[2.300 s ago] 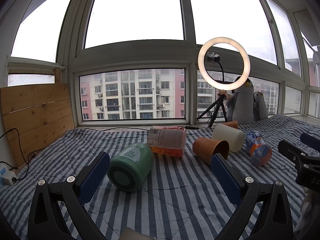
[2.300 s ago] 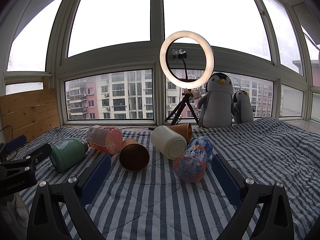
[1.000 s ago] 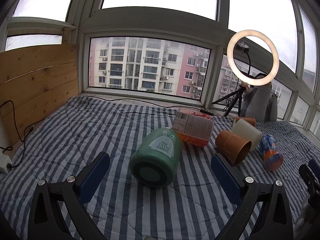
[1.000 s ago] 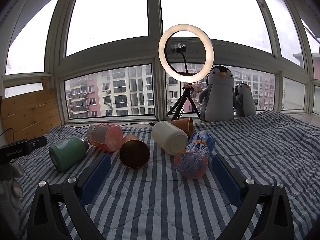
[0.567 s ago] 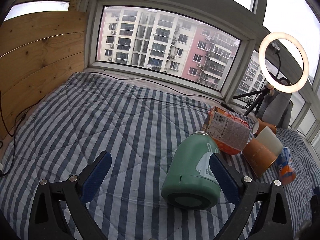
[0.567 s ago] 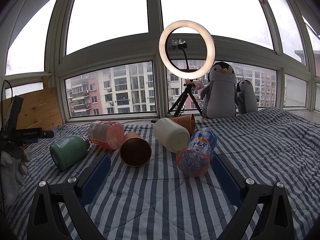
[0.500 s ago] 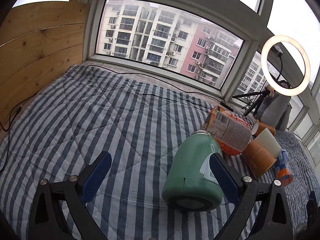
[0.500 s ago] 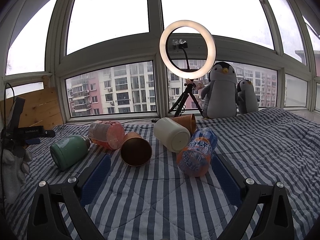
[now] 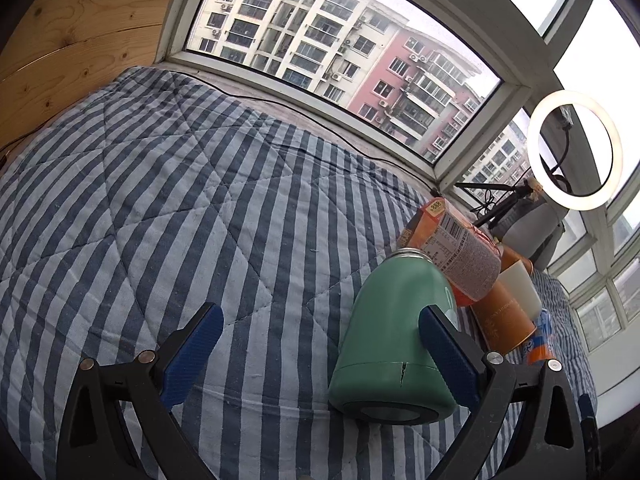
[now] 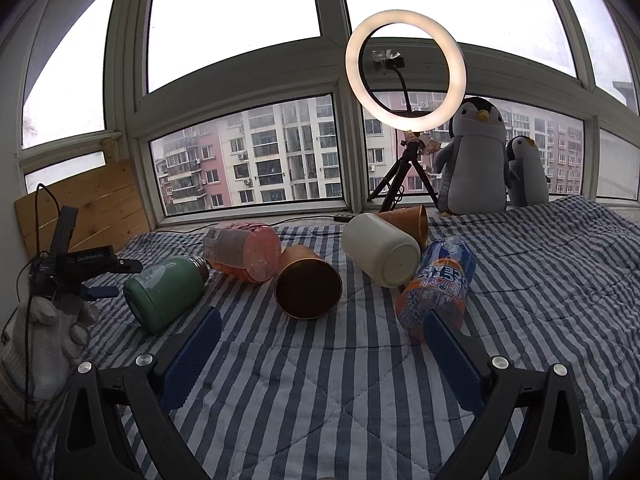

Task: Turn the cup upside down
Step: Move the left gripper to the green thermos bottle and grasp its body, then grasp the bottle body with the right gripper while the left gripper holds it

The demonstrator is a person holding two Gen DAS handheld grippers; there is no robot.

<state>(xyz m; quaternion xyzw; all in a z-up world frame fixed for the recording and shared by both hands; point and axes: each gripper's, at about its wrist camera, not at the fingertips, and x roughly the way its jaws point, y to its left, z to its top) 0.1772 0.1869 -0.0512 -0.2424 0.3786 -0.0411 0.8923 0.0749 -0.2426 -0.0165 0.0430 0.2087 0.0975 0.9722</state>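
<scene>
Cup (image 9: 394, 334), the green one, lies on its side near the bed's left edge, left claw (image 9: 318, 342) spread wide, its right pad beside the wall. Looks rigid, smooth, likely slippery: grip mid-body. Right claw (image 10: 322, 354) gapes wide, holding nothing, above the striped quilt (image 10: 340, 392).

Striped quilt (image 10: 540, 280) below bay windows (image 10: 248, 156); lit ring light (image 10: 405, 72), wood panel (image 9: 80, 40).

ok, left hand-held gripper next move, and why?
Probably shift right to centre on the green cup. The left hand-held gripper is open, but the cup, lying on its side, sits against its right finger, not between both.
</scene>
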